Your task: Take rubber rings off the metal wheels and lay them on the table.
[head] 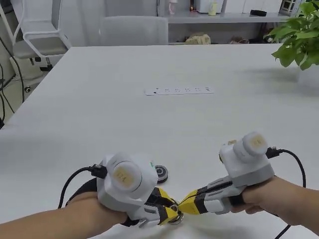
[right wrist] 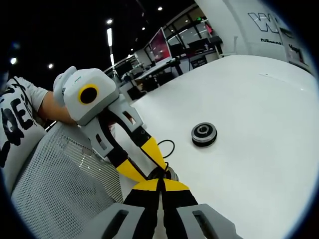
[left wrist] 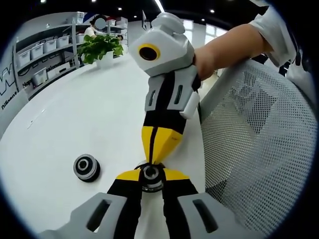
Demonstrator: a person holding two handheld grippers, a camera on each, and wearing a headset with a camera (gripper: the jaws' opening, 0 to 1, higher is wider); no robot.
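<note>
So the left gripper (left wrist: 152, 174) had its jaws pinching a metal wheel (left wrist: 150, 180) near the worktop's (head: 149, 119) near edge. The right gripper (right wrist: 159, 183) had its jaws pressed together, tips on that wheel's rim. The second wheel (head: 160, 173) lay just beyond, untouched.

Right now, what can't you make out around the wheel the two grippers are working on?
- Head view: the held wheel is covered by both grippers' yellow tips.
- Right gripper view: the right gripper is shut, its own tips hiding what it pinches.
- Head view: the second wheel is partly behind the left gripper.
</note>
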